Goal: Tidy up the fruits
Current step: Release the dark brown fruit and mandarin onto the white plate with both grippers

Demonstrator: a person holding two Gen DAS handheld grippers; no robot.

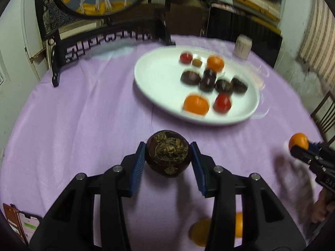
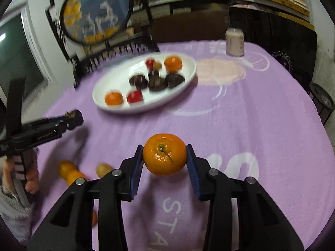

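**Ana:** Fruits first. The round dark-brown mangosteen with the dried leafy cap [image 1: 168,156] sits pinched between the blue pads of the left gripper [image 1: 168,159], lifted off the lilac tablecloth [image 1: 83,125], on the near side of the white oval ceramic plate [image 1: 150,79]. I'd judge its rind hard and fairly light, so a hold across the widest part, as now, should keep it.

**Ben:** And the right gripper [image 2: 165,160]?

**Ana:** It is clamped on the glossy round orange mandarin [image 2: 165,154], stem facing the camera, also near of the plate. Its skin looks smooth and soft, so probably slippery and easy to bruise; take it across the middle, gently.

**Ben:** Anything in the way?

**Ana:** The plate already carries mandarins, red fruits and dark mangosteens crowded toward its far and right parts; its near-left part is bare. A pale cylindrical can [image 2: 235,41] stands beyond the plate. Loose orange and tan fruits [image 2: 71,172] lie well near of it, below the grippers.
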